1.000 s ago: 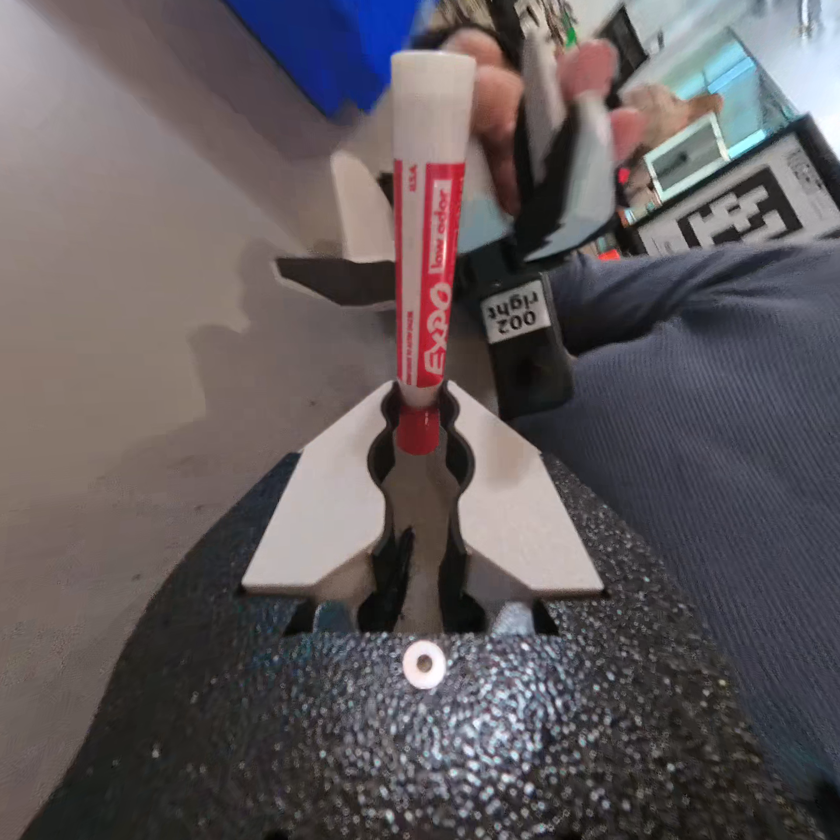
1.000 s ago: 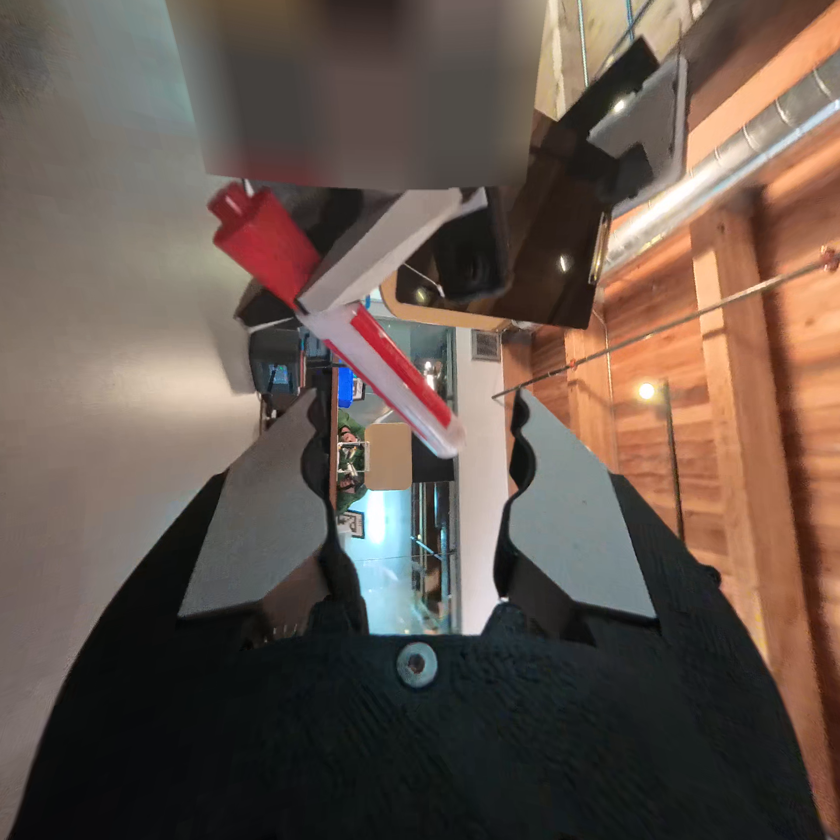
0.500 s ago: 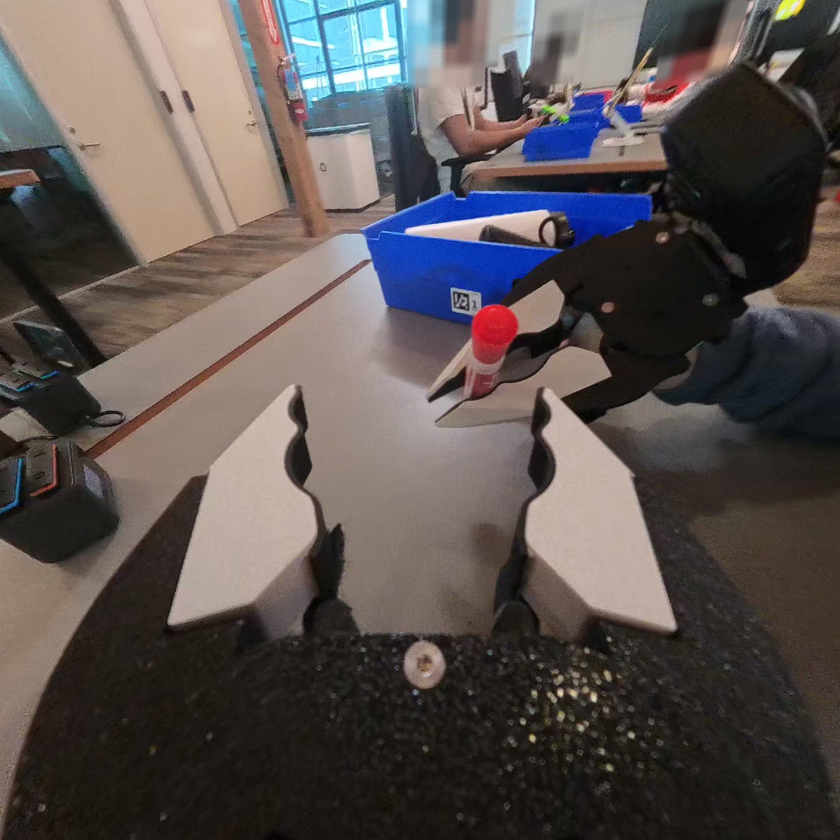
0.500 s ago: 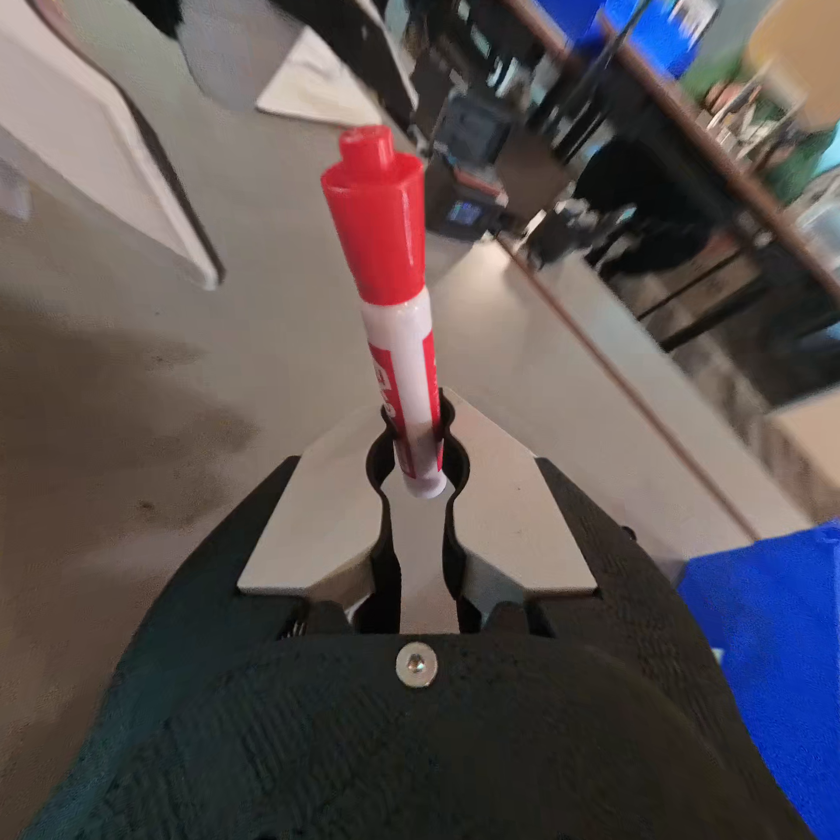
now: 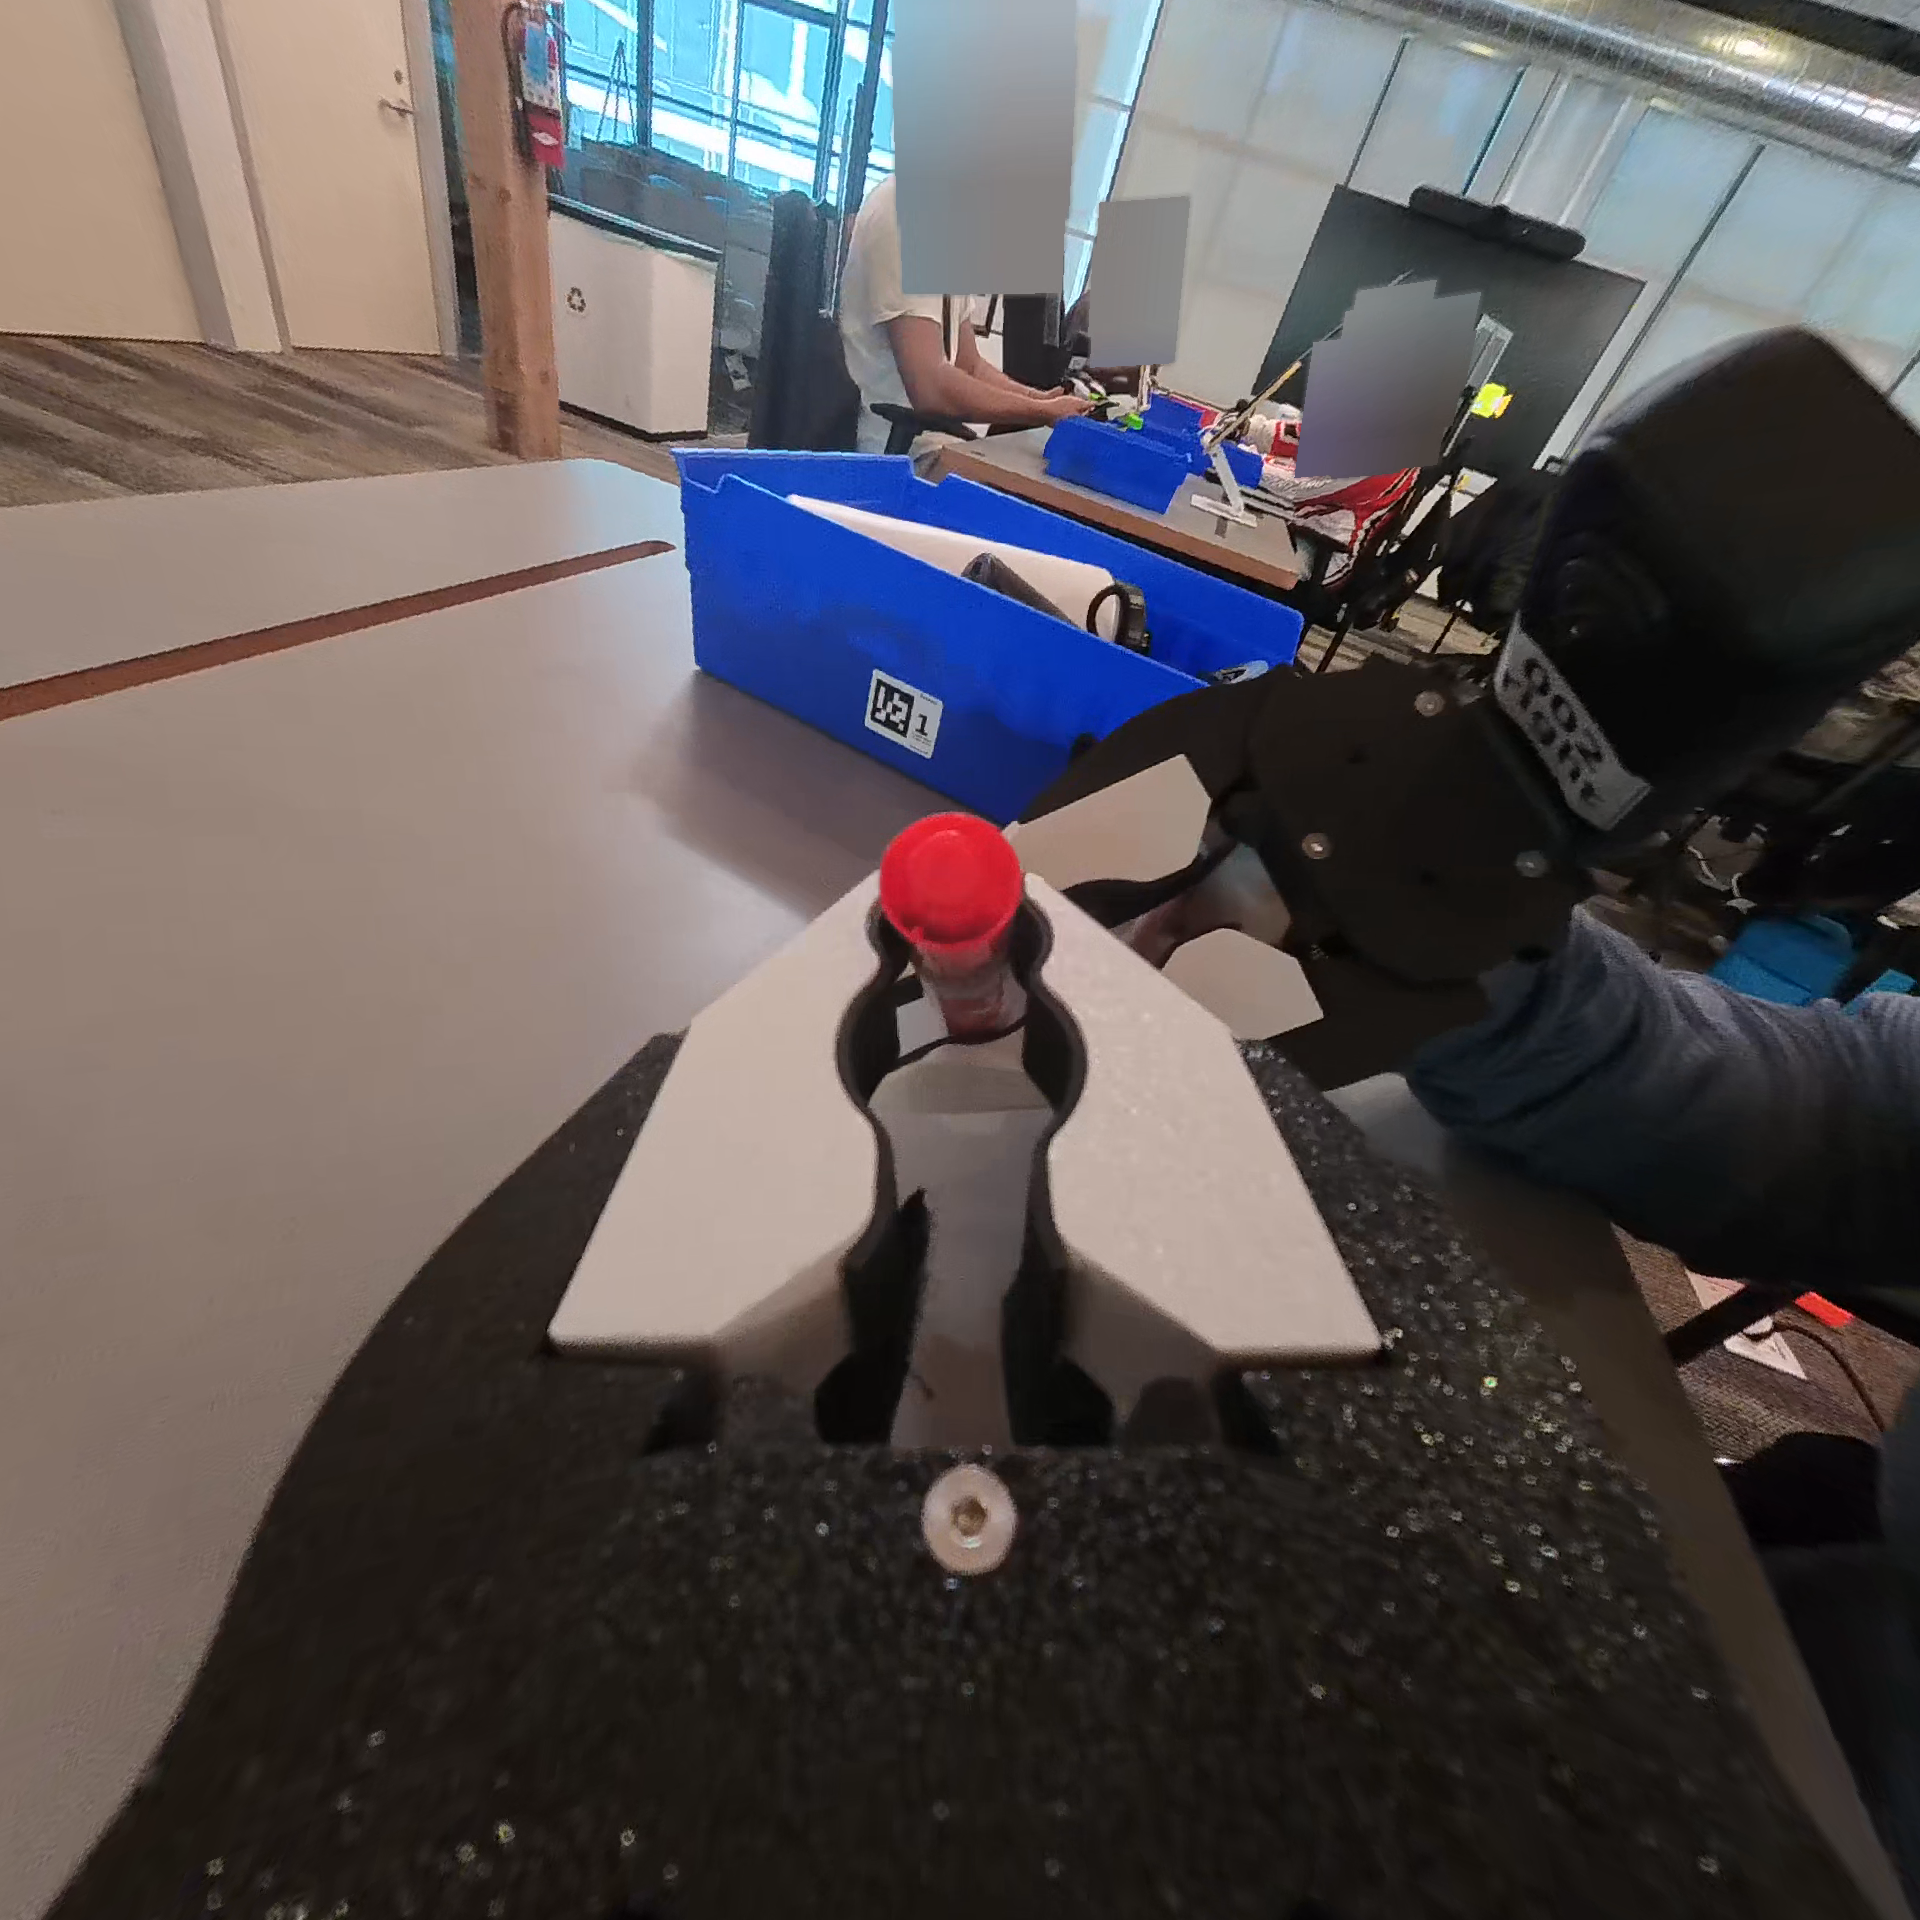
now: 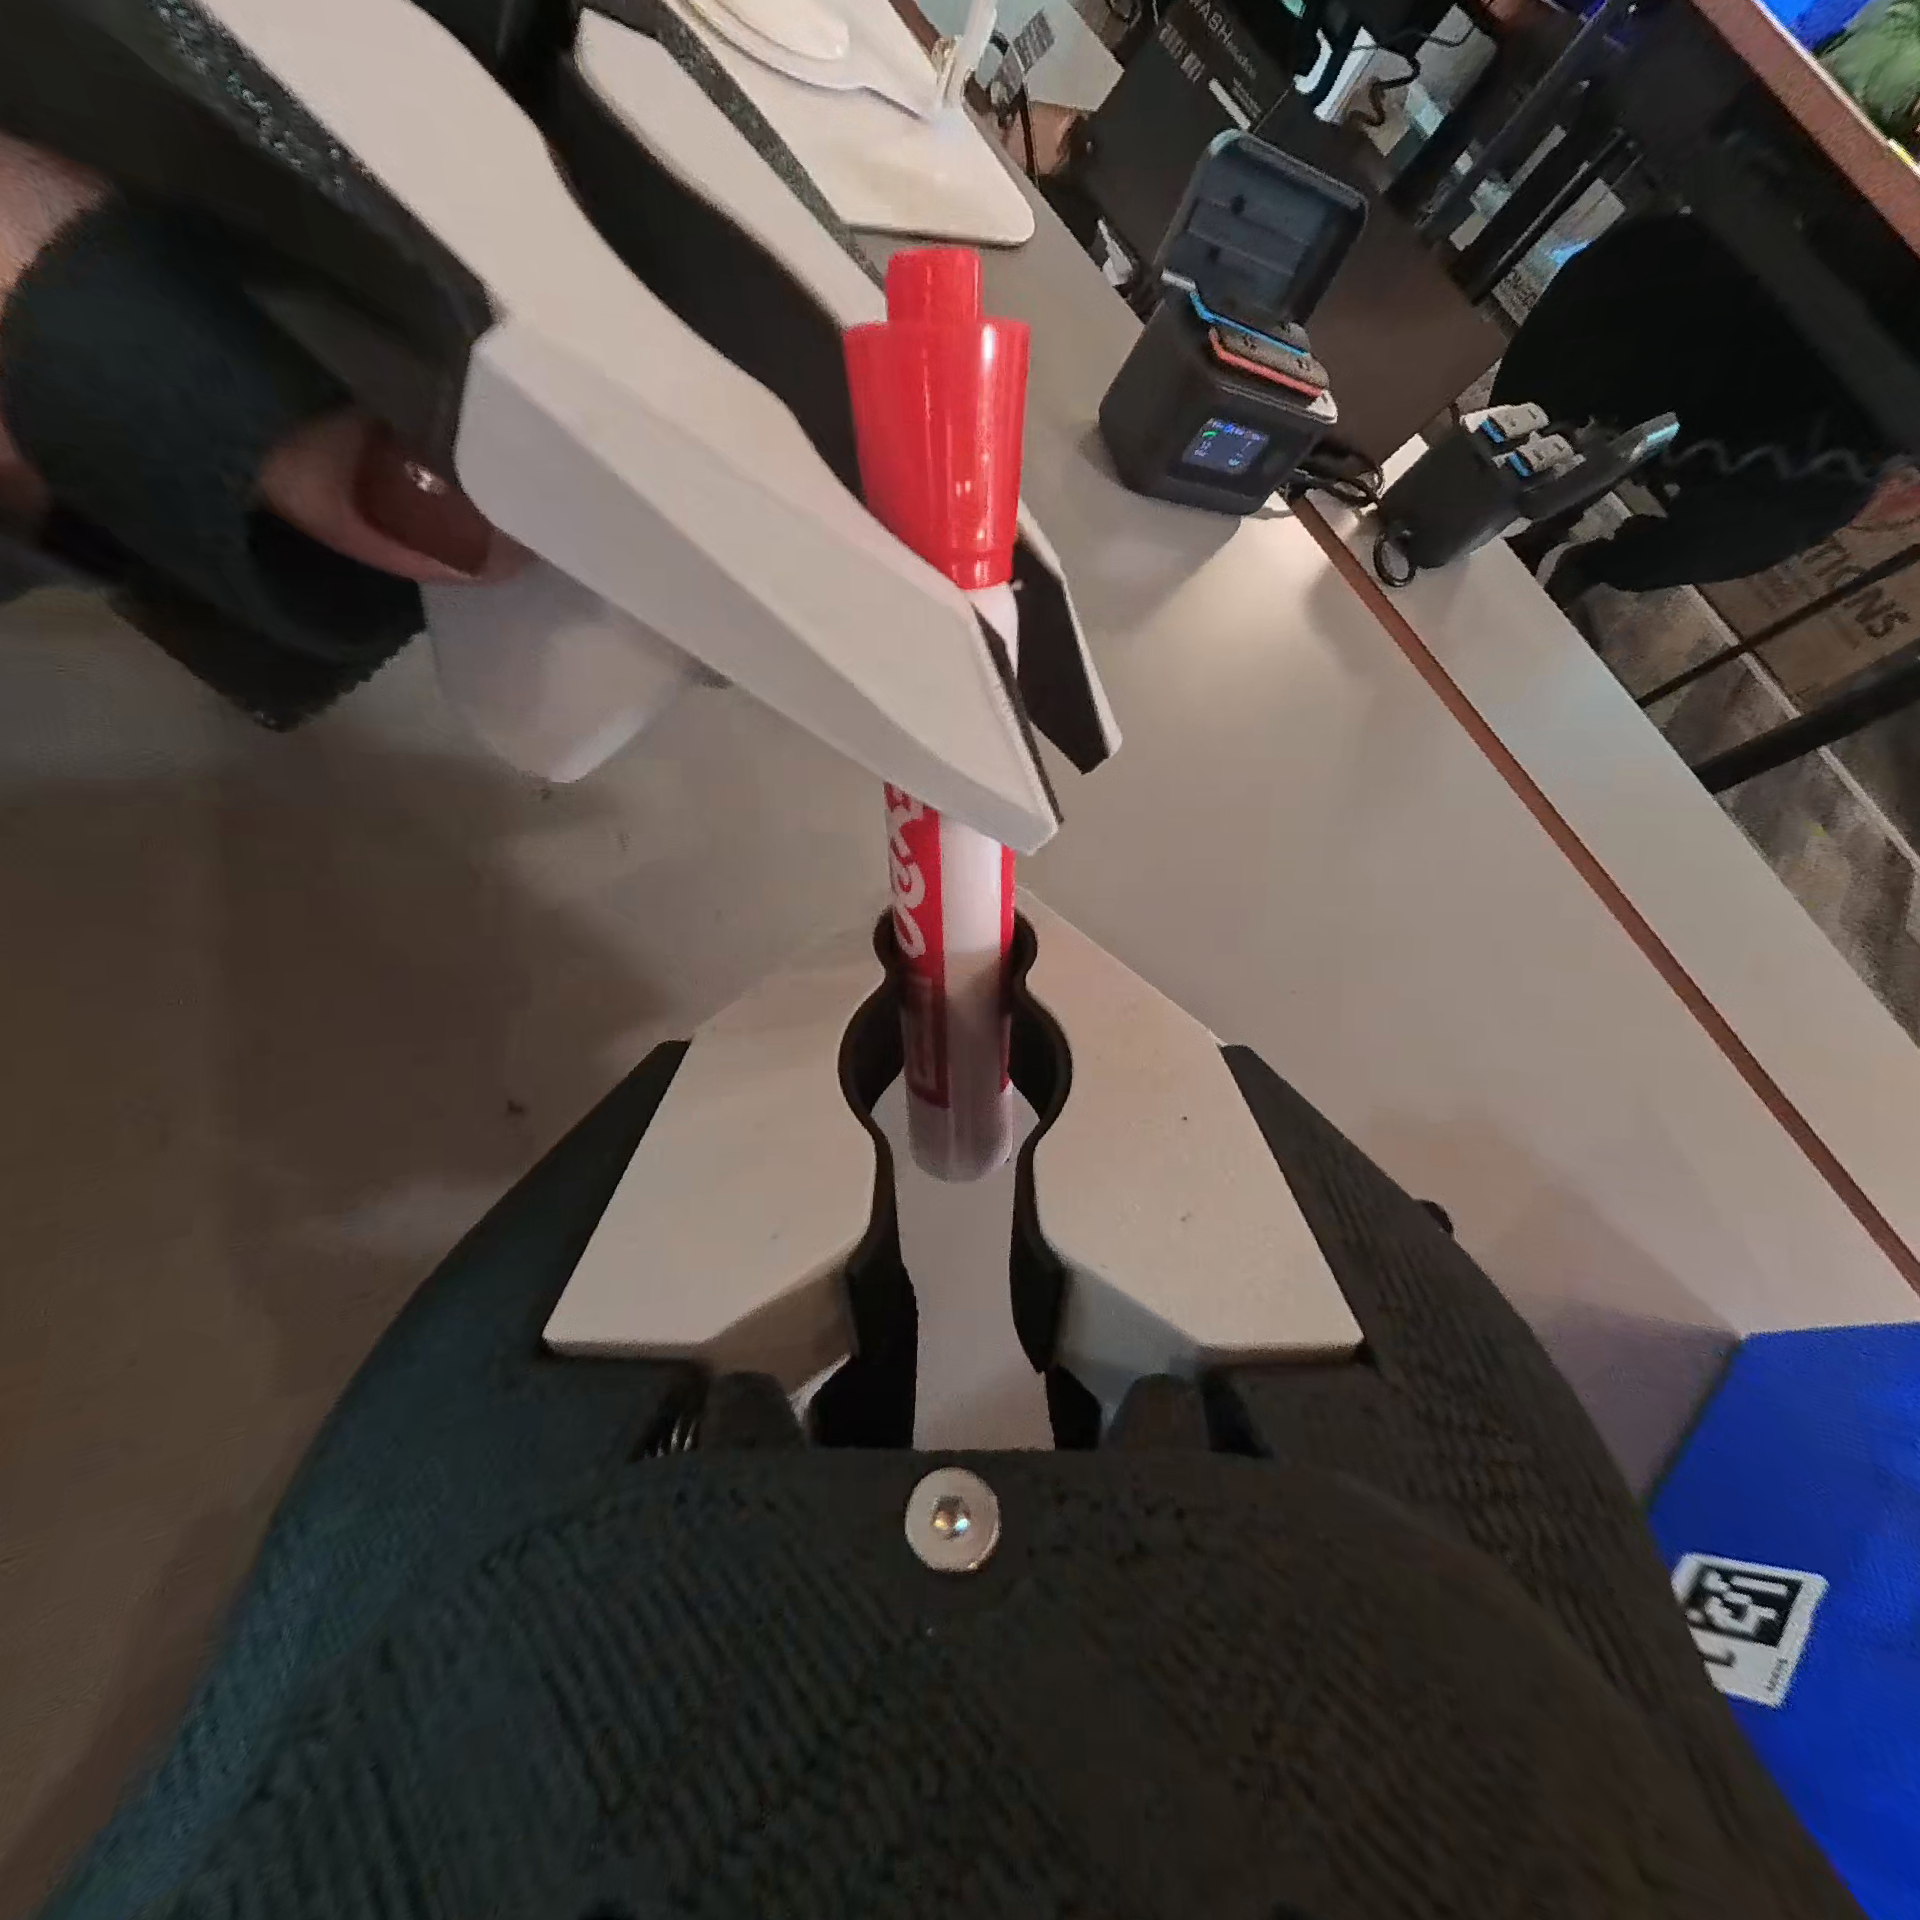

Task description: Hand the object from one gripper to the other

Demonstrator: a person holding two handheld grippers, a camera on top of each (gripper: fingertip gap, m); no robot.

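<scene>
Sharing marker [image 6: 951, 665]: both grippers clamped

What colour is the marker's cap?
Red; the marker's cap shows best in the right wrist view.

Both grippers [image 5: 951, 935] [image 6: 956, 935] have speckled black bodies, flat grey notched fingers [image 5: 1174, 1174] and a silver screw [image 5: 969, 1518]; a blue knit sleeve [image 5: 1683, 1101] shows.

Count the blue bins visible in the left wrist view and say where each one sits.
2. One large blue bin sits on the near grey table, beyond the marker. One smaller blue bin sits on the far desk. More may be hidden behind it.
</scene>
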